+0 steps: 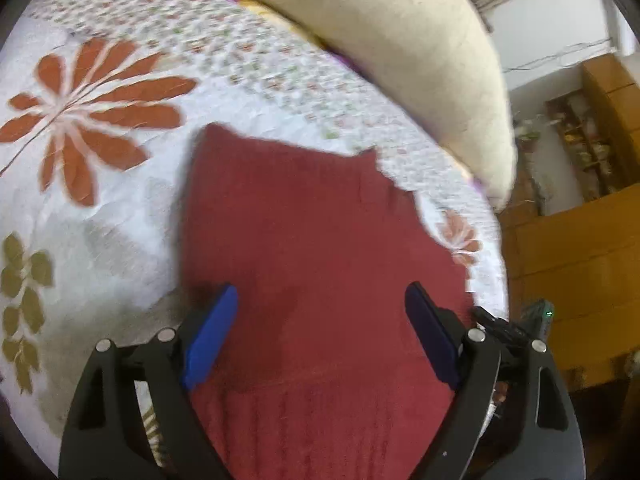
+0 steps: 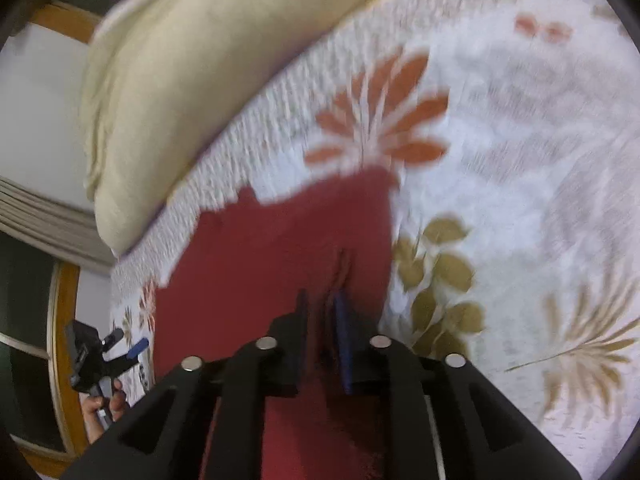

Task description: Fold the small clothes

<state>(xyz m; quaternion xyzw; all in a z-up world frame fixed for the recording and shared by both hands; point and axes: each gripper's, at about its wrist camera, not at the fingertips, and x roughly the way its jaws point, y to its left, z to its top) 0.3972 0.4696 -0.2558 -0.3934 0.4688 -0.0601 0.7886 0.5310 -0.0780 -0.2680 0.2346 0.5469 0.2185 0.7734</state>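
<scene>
The red garment [image 2: 280, 248] was pinched by the right gripper [image 2: 322, 340], its length stretching toward 12 o'clock; the left gripper [image 1: 320, 320] was held apart above it.

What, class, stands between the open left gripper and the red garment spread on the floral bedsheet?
Nothing visible. The left gripper hangs open directly over the red garment, with only cloth between its blue pads. The cream pillow lies beyond the garment's far edge, and the right gripper is shut on a fold of it.
</scene>
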